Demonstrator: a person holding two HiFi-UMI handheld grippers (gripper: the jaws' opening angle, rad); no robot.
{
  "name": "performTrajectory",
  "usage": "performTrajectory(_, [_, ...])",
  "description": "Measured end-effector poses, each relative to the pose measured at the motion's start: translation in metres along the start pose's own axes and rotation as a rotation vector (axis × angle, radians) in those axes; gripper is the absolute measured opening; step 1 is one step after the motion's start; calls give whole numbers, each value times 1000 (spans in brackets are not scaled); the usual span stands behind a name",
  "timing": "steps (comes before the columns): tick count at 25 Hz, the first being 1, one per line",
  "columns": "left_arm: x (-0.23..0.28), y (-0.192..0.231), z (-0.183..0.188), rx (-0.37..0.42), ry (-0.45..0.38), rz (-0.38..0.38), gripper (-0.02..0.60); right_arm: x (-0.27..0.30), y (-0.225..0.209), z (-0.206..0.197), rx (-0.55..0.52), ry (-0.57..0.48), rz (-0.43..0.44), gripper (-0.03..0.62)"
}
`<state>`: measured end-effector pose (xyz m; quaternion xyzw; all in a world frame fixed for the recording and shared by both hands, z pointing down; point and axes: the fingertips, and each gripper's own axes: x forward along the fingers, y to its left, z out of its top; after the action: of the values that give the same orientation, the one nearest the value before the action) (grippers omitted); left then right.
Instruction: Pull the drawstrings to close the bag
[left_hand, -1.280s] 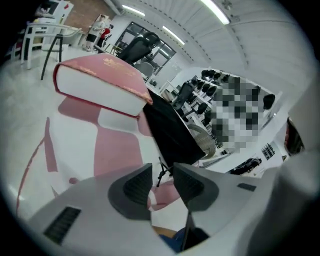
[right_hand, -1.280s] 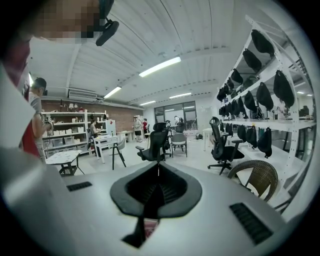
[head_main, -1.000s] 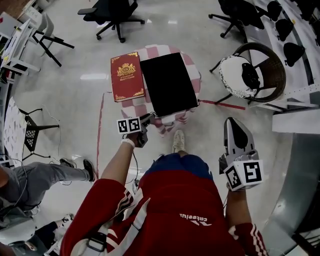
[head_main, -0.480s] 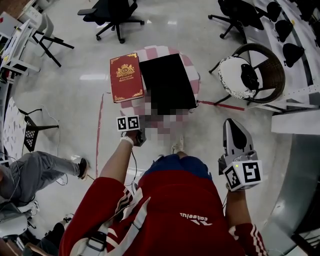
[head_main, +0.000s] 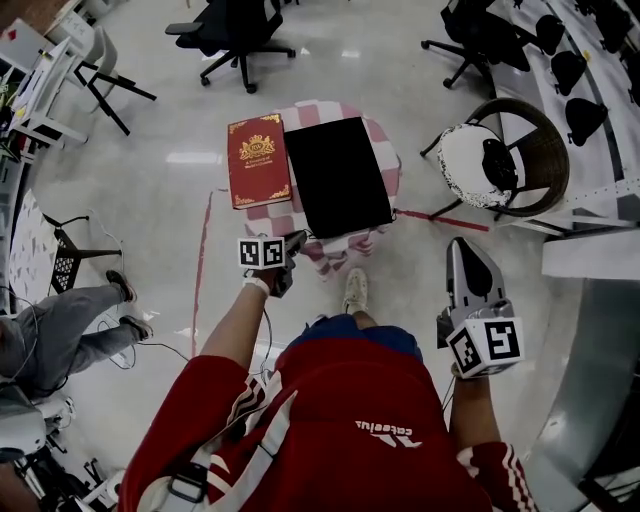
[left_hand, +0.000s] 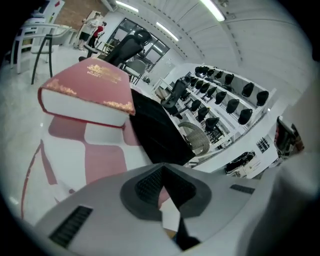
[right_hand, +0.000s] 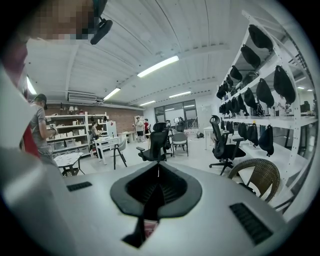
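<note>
Your left claw (head_main: 293, 242) was wide apart a second ago. Now its jaws are closing, almost together, at the near-left corner of the black bag (head_main: 338, 175). No cord shows between them; the left gripper view gives only checked cloth behind the slit, so you can't tell if you caught a drawstring. The bag lies flat on the desk (head_main: 320, 107), just beside the red book (head_main: 257, 160), same spot as before, mouth not cinched. By that, the pull has barely begun. Your right claw (head_main: 466, 250) is clenched and empty, held off to your right, well apart from the desk, unchanged.
</note>
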<state>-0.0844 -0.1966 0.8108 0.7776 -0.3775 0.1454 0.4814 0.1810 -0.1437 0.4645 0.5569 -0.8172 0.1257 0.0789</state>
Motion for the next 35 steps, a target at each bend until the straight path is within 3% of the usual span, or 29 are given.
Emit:
performTrajectory(7, [-21,-28,20,98,-51,103,6,9,-3,13,-5,-37,27,15])
performTrajectory(13, [-26,-55,45,164,-105,145,6,19,-8,19,-21,-54,59,15])
performTrajectory(17, [-28,-76,71,203,-137,137,6,24,-12,15,-38,-33,75,23])
performTrajectory(19, [-29,-87,85,224,-152,124,6,27,-12,8,-49,-13,92,80])
performTrajectory(23, [-36,-107,120,243,-196,95,6,35,-11,-9,-76,23,116,106])
performTrajectory(35, [-43,-152,192,269,-305,28,6,68,3,-85,-108,150,205,114])
